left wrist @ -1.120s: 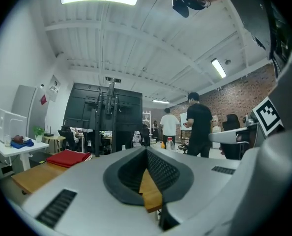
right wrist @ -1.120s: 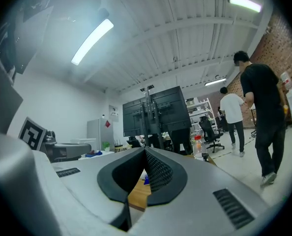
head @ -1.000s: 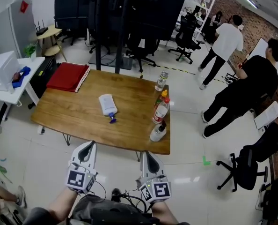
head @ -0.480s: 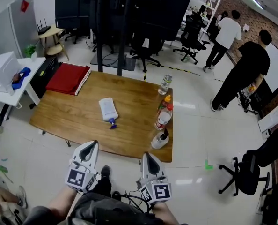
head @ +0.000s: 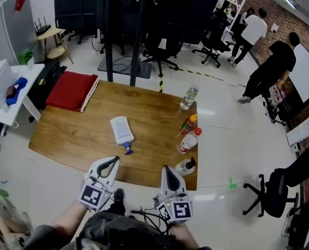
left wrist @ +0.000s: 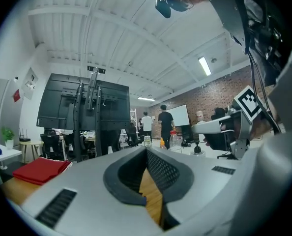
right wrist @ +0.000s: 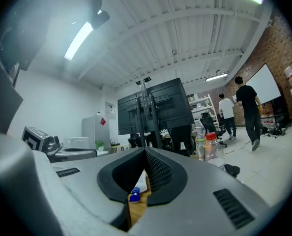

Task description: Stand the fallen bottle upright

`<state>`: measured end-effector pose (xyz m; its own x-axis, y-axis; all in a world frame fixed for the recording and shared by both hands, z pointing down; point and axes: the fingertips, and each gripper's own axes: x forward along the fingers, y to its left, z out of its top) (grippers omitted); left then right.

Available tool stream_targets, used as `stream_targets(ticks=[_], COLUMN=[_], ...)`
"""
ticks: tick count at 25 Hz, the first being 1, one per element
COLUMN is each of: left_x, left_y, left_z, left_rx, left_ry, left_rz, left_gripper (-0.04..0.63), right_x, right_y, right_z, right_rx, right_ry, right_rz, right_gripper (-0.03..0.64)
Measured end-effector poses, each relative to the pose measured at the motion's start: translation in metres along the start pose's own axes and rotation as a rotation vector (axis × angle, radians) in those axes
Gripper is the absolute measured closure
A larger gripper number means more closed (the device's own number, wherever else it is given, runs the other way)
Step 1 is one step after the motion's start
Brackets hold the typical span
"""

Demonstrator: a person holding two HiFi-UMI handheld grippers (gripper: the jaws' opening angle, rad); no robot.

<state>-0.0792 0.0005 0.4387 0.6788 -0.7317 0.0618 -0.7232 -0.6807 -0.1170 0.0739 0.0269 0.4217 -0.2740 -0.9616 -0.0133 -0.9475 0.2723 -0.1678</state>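
Observation:
The fallen bottle (head: 121, 129) is white with a blue cap and lies on its side mid-table, cap toward me. In the right gripper view its blue cap (right wrist: 134, 195) shows through the gap under the jaws. My left gripper (head: 112, 161) is shut and empty, its tip just over the table's near edge, a short way in front of the cap. My right gripper (head: 167, 169) is also shut and empty, at the near edge to the right of the bottle. Both point level at the table, as the left gripper (left wrist: 146, 149) and right gripper (right wrist: 145, 150) views show.
The wooden table (head: 81, 134) carries a red folder (head: 71, 90) at its far left. Along its right edge stand a clear bottle (head: 189, 98), an orange-capped bottle (head: 188, 124), a red-capped bottle (head: 190, 140) and a black-topped bottle (head: 185, 166). People and office chairs are behind.
Both grippers have moved forward to the table's near edge, the left one now over it. The table looks nearer. People at the back right have walked on.

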Motion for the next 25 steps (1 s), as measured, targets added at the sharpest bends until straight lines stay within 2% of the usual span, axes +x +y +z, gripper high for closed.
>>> stream_targets(ticks=[5, 9, 12, 15, 20, 23, 25], left_x=[0.038, 0.059, 0.074, 0.091, 0.12, 0.135, 0.145], left_y=[0.04, 0.057, 0.064, 0.076, 0.086, 0.09, 0.088], left_z=[-0.015, -0.024, -0.029, -0.038, -0.054, -0.063, -0.072], left_rx=[0.005, 0.076, 0.065, 0.077, 0.171, 0.265, 0.333], left_ry=[0.013, 0.043, 0.039, 0.056, 0.101, 0.179, 0.2], left_rz=[-0.053, -0.126, -0.201, -0.245, -0.32, -0.357, -0.402], left_gripper=[0.557, 0.551, 0.52, 0.479, 0.416, 0.387, 0.383], right_x=[0.066, 0.097, 0.111, 0.126, 0.143, 0.15, 0.156], right_y=[0.004, 0.003, -0.005, -0.015, -0.036, -0.05, -0.058], right_z=[0.002, 0.005, 0.007, 0.006, 0.005, 0.002, -0.001], right_rx=[-0.023, -0.016, -0.026, -0.041, -0.049, -0.04, -0.034], right_ry=[-0.005, -0.006, -0.003, -0.007, -0.014, -0.008, -0.002], right_rz=[-0.016, -0.043, -0.079, -0.111, -0.155, -0.156, -0.149], right_gripper=[0.603, 0.603, 0.603, 0.603, 0.603, 0.603, 0.603])
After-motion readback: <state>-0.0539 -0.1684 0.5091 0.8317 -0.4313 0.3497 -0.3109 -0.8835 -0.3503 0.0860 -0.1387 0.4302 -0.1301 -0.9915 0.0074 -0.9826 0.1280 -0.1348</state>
